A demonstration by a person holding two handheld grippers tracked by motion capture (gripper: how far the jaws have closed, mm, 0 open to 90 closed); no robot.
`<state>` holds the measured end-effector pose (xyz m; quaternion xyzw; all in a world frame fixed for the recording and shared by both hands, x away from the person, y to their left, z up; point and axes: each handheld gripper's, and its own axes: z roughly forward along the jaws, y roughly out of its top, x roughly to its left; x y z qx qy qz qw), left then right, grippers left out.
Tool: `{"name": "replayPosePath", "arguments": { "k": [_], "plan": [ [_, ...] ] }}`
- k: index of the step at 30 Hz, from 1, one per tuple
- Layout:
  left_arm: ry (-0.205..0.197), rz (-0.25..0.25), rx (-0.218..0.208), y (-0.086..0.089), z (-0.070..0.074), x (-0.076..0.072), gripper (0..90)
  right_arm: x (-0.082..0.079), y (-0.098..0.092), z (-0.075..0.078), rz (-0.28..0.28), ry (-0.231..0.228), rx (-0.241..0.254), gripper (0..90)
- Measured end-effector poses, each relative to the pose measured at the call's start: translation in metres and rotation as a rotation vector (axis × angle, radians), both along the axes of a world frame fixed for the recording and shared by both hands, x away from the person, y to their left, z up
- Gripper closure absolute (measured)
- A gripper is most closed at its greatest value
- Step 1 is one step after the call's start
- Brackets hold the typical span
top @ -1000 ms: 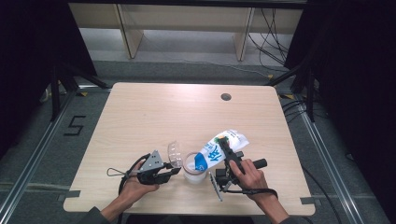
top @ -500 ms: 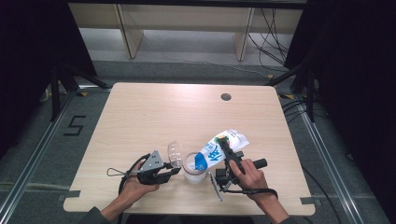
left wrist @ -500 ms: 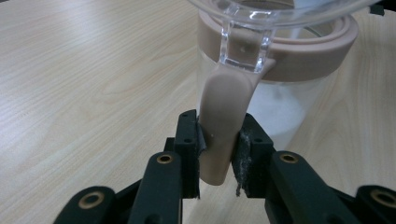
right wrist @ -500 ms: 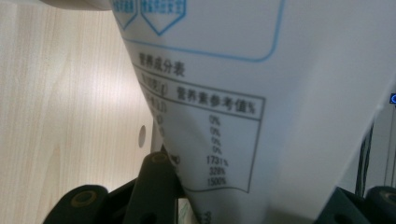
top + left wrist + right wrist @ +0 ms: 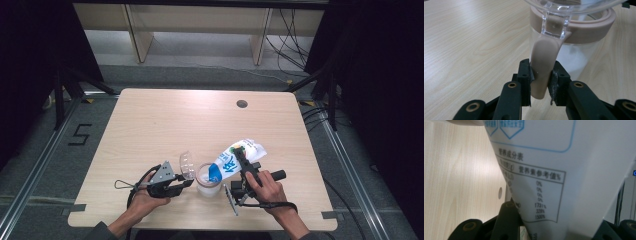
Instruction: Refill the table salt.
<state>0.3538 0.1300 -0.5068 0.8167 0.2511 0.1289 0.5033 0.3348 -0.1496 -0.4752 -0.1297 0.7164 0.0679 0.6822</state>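
Note:
A clear jar (image 5: pixel 208 181) with a tan rim stands near the table's front edge, white powder inside it. Its clear lid (image 5: pixel 186 165) is flipped up to the left. My left gripper (image 5: pixel 188 183) lies level beside the jar. In the left gripper view, that gripper (image 5: pixel 541 83) is shut on the tan tab (image 5: pixel 543 60) that hangs from the jar's rim (image 5: pixel 584 27). My right gripper (image 5: pixel 241 159) is shut on a white and blue bag (image 5: pixel 231 161), tilted with its lower end over the jar's mouth. The bag's printed back (image 5: pixel 564 170) is close up between the right gripper's jaws.
The light wooden table (image 5: pixel 165 120) has a small round hole (image 5: pixel 242 104) at the back right. Wooden shelving (image 5: pixel 200 20) stands on the floor beyond the table, with cables (image 5: pixel 285 40) to its right. Dark curtains hang on both sides.

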Motion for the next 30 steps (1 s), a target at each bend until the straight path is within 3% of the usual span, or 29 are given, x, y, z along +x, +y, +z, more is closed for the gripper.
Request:
{"name": "replayPosePath", "arguments": {
  "k": [8,10,11,13,14,15,19,20,23,24,25,27,29,30],
  "plan": [
    [0.002,0.004,0.018,0.0008,0.0001,0.0002,72.7,0.0001,0.0001,-0.0005,-0.001,0.006,0.002,70.5],
    [0.01,0.004,-0.002,-0.0002,-0.0001,-0.0005,72.7,0.0002,0.0002,-0.0005,-0.001,0.006,0.002,70.9],
    [0.004,0.001,0.019,0.0009,0.0003,0.0003,72.7,0.0001,0.0,-0.0009,-0.005,0.009,0.008,70.9],
    [0.004,0.002,0.018,0.0009,0.0003,0.0002,72.7,0.0011,0.0002,0.0005,0.007,0.001,-0.012,71.2],
    [0.004,0.001,0.019,0.001,0.0003,0.0003,72.7,0.0008,-0.0004,-0.0009,-0.001,0.009,0.008,71.3],
    [0.004,0.001,0.019,0.0009,0.0003,0.0003,72.7,0.0012,0.0,0.0005,0.007,0.002,-0.01,71.3],
    [0.011,0.004,-0.007,-0.0004,-0.0001,-0.0006,72.7,0.001,0.0001,0.0002,0.004,0.006,-0.002,72.0],
    [0.004,0.001,0.02,0.0011,0.0004,0.0003,72.7,-0.0003,0.0006,0.0024,-0.016,0.021,-0.015,72.1],
    [0.003,0.001,0.019,0.001,0.0003,0.0003,72.7,0.0006,0.0005,0.0016,-0.006,0.017,-0.024,72.4],
    [0.004,0.001,0.018,0.001,0.0003,0.0003,72.7,0.0016,0.0017,0.0049,0.016,0.0,-0.068,72.4],
    [0.003,0.001,0.018,0.001,0.0003,0.0004,72.7,0.0017,0.0019,0.0056,0.019,-0.002,-0.074,72.5],
    [0.003,0.002,0.018,0.001,0.0003,0.0003,72.7,0.0019,0.0013,0.0043,0.016,0.008,-0.053,72.6],
    [-0.008,0.0,0.018,0.001,0.0005,0.0006,72.7,0.0011,-0.0006,-0.0002,-0.008,0.032,0.015,72.7],
    [-0.004,0.002,0.015,0.0009,0.0003,0.0004,72.7,0.0009,-0.0006,0.0006,-0.015,0.038,0.007,72.7]
  ]
}}
